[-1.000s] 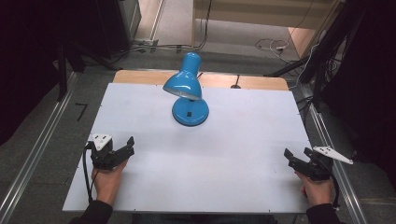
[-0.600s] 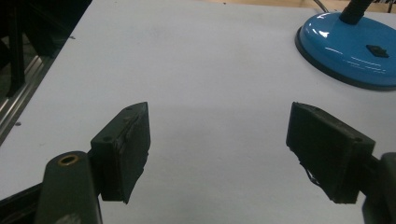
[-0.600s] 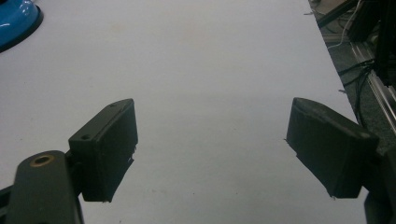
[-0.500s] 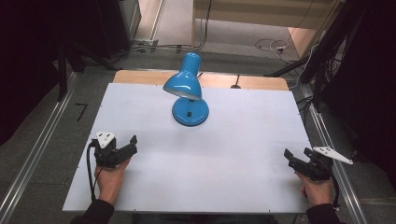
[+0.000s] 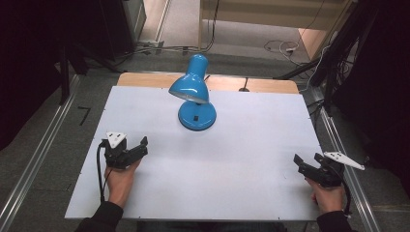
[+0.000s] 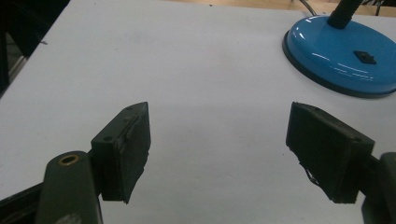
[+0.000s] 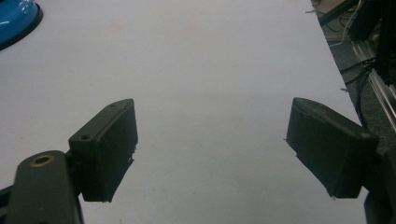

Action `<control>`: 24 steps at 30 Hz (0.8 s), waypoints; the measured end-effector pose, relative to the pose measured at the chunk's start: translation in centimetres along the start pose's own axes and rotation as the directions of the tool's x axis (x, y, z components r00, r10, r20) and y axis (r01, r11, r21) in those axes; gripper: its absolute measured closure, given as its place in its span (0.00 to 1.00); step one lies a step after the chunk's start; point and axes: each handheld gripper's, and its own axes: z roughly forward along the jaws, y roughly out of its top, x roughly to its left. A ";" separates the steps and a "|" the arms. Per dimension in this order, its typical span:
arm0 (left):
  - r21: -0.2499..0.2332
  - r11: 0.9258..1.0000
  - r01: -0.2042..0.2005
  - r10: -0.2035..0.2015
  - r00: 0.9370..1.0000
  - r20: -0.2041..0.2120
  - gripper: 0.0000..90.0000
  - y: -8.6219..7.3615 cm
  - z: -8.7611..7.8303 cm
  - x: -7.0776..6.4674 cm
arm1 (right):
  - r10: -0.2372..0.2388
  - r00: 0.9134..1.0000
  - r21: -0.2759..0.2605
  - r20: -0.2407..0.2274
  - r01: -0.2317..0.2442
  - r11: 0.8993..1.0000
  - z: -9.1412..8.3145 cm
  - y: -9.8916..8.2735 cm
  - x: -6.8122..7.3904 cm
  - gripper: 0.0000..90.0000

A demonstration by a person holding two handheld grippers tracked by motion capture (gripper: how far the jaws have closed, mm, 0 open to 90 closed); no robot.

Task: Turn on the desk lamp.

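Your left tongs sit over the white bench near its left edge, jaws spread wide and empty; the blue desk lamp stands ahead and to their right, apart from them, its round base on the bench; your right tongs, also agape and empty, hover at the right edge, well apart from the lamp.
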 end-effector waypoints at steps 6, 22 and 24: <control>-0.001 1.000 0.008 -0.008 1.000 0.018 0.26 0.2 0.6 -0.5 | -0.002 1.000 0.001 0.001 0.002 1.000 0.0 0.0 0.0 0.17; -0.007 1.000 -0.008 0.008 0.999 0.037 0.27 0.8 1.0 -1.5 | -0.003 1.000 0.005 0.002 0.003 1.000 0.1 0.0 0.1 0.17; -0.009 1.000 -0.013 0.013 0.999 0.041 0.27 1.0 1.2 -1.7 | -0.004 1.000 0.004 0.001 0.004 1.000 0.1 0.0 0.1 0.17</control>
